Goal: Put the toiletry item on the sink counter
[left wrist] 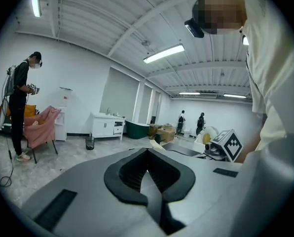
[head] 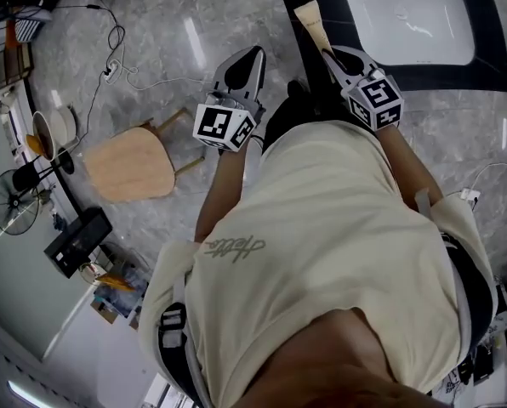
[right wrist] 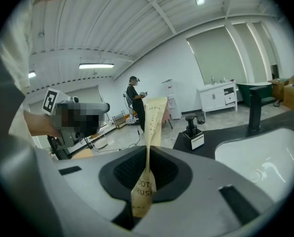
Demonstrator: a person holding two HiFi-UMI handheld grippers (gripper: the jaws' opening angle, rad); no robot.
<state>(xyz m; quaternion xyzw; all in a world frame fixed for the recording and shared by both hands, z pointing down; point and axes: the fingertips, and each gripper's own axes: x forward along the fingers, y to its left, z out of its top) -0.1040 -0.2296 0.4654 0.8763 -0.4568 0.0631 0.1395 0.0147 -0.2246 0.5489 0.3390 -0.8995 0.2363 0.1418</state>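
The toiletry item is a toothbrush in a beige paper sleeve. My right gripper is shut on its lower end, and the sleeve sticks up and forward out of the jaws. In the head view the sleeve points toward the black sink counter with its white basin, and the right gripper is held just left of that counter. My left gripper hangs beside it over the floor, shut with nothing in it. Its jaws meet with no gap.
A soap pump bottle and a dark faucet stand on the counter by the basin. A wooden stool, floor cables, a fan and a black box lie to the left. Other people stand farther off.
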